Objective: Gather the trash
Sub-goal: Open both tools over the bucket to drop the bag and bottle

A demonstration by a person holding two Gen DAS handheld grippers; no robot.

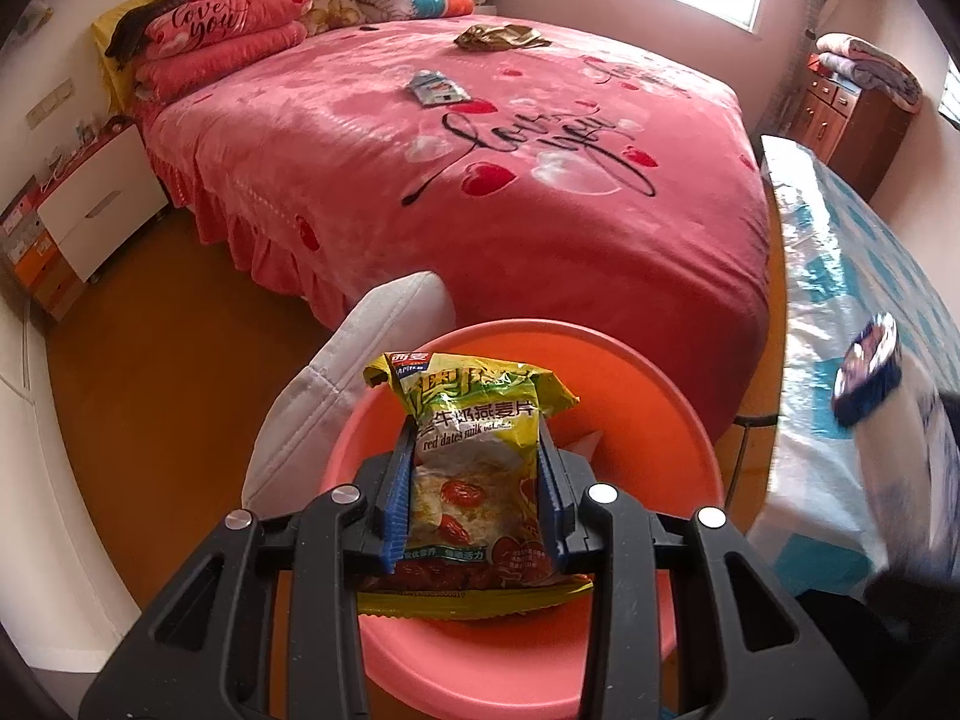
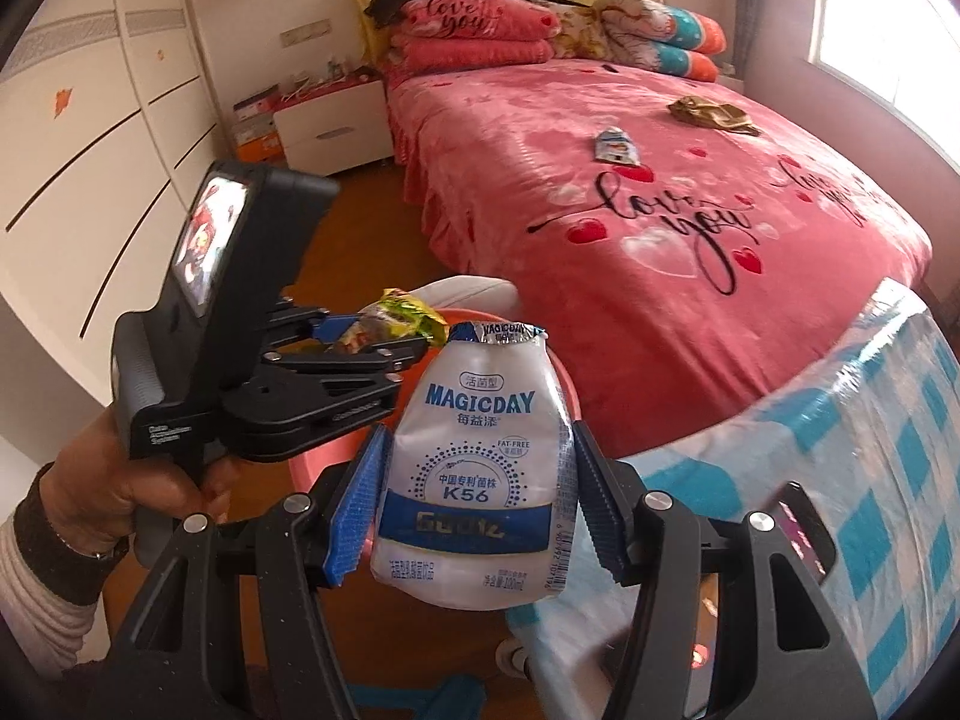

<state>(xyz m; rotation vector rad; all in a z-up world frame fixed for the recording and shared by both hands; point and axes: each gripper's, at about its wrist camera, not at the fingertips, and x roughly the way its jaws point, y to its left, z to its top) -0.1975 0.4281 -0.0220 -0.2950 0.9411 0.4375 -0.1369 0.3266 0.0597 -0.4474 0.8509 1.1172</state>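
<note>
My left gripper (image 1: 477, 456) is shut on a yellow-green oat snack packet (image 1: 474, 462) and holds it over an orange-pink plastic basin (image 1: 654, 396). My right gripper (image 2: 477, 468) is shut on a white MAGICDAY yogurt bottle (image 2: 480, 468), held upright just right of the basin (image 2: 312, 471). The left gripper (image 2: 360, 348) with its packet (image 2: 408, 315) shows in the right wrist view. The bottle shows blurred at the right edge of the left wrist view (image 1: 870, 378). On the pink bed lie a small blue-white wrapper (image 1: 438, 87) (image 2: 615, 147) and a crumpled brown wrapper (image 1: 501, 36) (image 2: 711, 111).
The bed (image 1: 480, 192) fills the middle. A table with a blue-checked cloth (image 2: 870, 480) stands at the right. A white cushion (image 1: 336, 384) sits behind the basin. A white nightstand (image 2: 330, 126) and wardrobe (image 2: 90, 120) stand at the left over wooden floor.
</note>
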